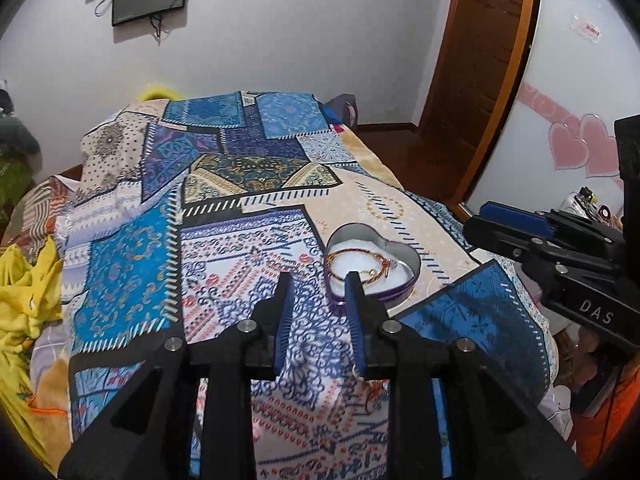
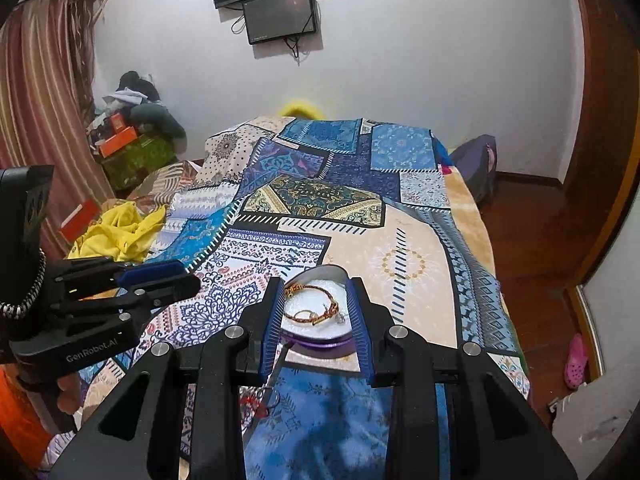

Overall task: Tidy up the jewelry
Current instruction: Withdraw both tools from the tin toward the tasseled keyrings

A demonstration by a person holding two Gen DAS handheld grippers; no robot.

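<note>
jewelry mostly in the tin, one piece still out on the bed

far left, a yellow cloth [image 1: 24, 300] lay bunched at the bed's edge. the patchwork bedspread [image 1: 240, 184] covered the bed and carried everything. left gripper [image 1: 318, 280] hung over the bedspread, jaws apart, nothing between them. a small ring-and-red-thread bit [image 1: 370, 384] showed just below its right finger; couldn't tell if it hung from the pad or lay on the cloth.

next right, the heart-shaped tin [image 1: 414, 266] sat open on the bedspread, no lid visible. it had a purple outer wall, shiny metal inside and a white lining. a gold bangle and braided red-gold bracelet [image 1: 360, 262] lay curled on the lining with a small silver charm [image 2: 340, 317] at one end, all inside the rim. so that part looked done.

right gripper [image 2: 317, 285] hovered just short of the tin, jaws apart, framing the bracelets in its own view but clamped on nothing. under it a loose piece [image 2: 262, 398], a thin ring with red thread, lay on the blue patch of bedspread near the tin, outside it. likely the same bit seen from the left wrist, not sure.

judged: task well along; left is getting that loose piece into the tin, and maybe closing it if a lid exists.
</note>
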